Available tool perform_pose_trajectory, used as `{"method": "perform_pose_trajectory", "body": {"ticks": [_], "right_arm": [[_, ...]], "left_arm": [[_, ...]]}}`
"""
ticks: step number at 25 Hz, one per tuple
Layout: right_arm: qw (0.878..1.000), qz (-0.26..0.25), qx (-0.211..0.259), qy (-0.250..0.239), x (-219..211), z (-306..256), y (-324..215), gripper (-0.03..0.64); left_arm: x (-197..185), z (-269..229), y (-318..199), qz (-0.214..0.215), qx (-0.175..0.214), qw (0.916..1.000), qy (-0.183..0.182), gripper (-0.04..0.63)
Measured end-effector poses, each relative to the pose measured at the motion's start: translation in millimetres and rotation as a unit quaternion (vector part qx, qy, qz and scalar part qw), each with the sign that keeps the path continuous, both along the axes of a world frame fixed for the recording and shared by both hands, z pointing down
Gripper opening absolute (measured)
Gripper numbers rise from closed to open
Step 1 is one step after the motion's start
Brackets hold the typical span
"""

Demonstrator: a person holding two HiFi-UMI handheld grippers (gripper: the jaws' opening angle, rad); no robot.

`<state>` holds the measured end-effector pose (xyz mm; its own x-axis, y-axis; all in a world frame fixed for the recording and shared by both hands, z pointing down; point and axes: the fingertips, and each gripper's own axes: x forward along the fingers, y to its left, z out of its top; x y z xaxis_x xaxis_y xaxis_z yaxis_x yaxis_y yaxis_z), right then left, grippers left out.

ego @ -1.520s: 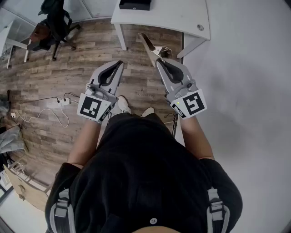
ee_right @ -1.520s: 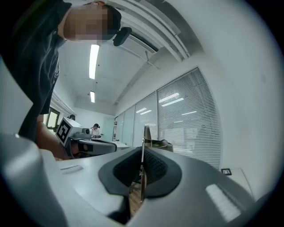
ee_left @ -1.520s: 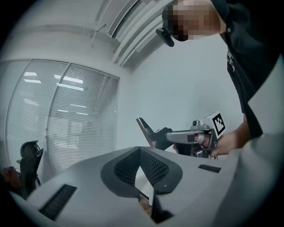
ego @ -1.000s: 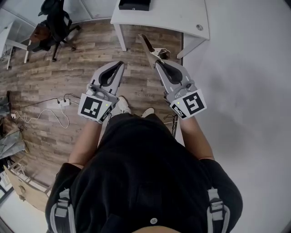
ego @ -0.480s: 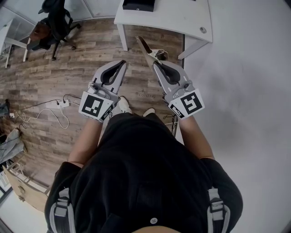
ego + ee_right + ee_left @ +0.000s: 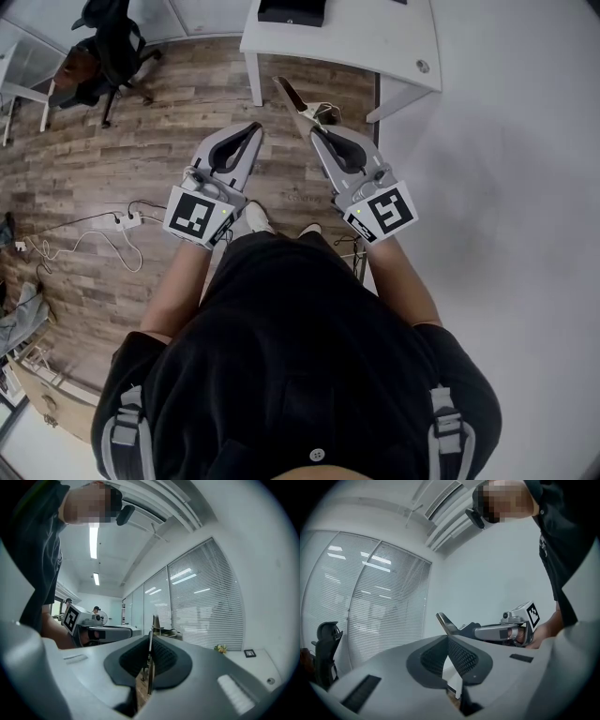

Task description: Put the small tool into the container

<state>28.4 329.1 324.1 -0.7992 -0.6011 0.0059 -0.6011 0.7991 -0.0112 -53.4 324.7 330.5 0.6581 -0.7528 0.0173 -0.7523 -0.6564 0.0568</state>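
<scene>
In the head view I stand on a wood floor with both grippers held out at waist height. My right gripper [image 6: 313,133] is shut on the small tool [image 6: 289,97], a flat metal blade that sticks out forward and left past the jaws. The right gripper view shows that tool [image 6: 150,654] edge-on, clamped between the pads. From the left gripper view the tool [image 6: 445,622] and the right gripper [image 6: 506,629] show to the right. My left gripper [image 6: 254,127] is shut with nothing in it, its pads meeting [image 6: 448,641]. A black box [image 6: 292,11] lies on the white table [image 6: 375,37] ahead.
An office chair [image 6: 103,42] draped with dark clothing stands at the far left. A power strip [image 6: 122,222] and cables lie on the floor at the left. A white wall [image 6: 506,187] runs along the right. My shoes [image 6: 255,220] show below the grippers.
Both grippers have drifted a little forward toward the white table, the right one slightly left with the tool. Both stay shut.
</scene>
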Motion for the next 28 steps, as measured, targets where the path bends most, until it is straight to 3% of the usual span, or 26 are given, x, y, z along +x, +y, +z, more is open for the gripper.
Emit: {"method": "perform_pose_trajectory", "body": {"ticks": [15, 28], "right_arm": [[1.0, 0.01, -0.008, 0.003, -64, 11, -23, 0.02], [1.0, -0.001, -0.008, -0.003, -62, 17, -74, 0.02]], "left_arm": [[-65, 14, -28, 0.01, -0.006, 0.9999, 0.012, 0.008], [-65, 23, -73, -0.005, -0.015, 0.9999, 0.001, 0.008]]}}
